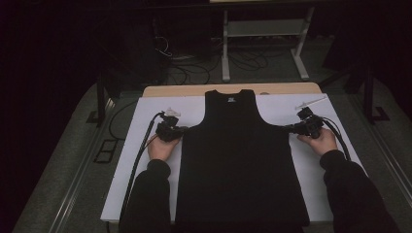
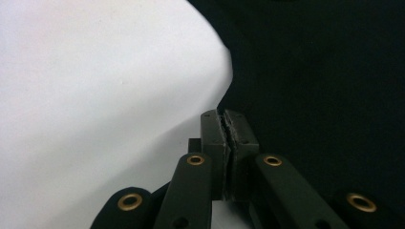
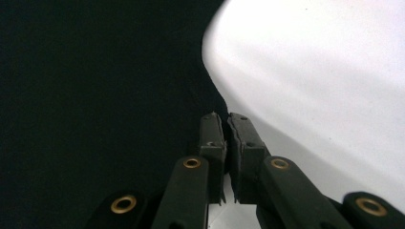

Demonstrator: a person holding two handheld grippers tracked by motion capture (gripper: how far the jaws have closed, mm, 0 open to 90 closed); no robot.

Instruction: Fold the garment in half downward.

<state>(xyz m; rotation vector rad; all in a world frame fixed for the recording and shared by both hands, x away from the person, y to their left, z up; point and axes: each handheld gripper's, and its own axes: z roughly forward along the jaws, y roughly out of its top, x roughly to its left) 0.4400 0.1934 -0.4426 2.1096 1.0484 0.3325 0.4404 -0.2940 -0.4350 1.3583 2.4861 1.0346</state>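
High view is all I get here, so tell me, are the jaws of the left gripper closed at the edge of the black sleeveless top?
Observer: Yes. In the left gripper view the left gripper has its jaws pressed together right at the armhole edge of the black sleeveless fabric top; whether cloth sits between them I cannot tell.
Operator: And the right one?
Observer: The right gripper is much the same: jaws nearly together with a thin slit between them, tips at the garment's edge.
Operator: What lies under that edge?
Observer: The white table cover, bare beside the cloth.
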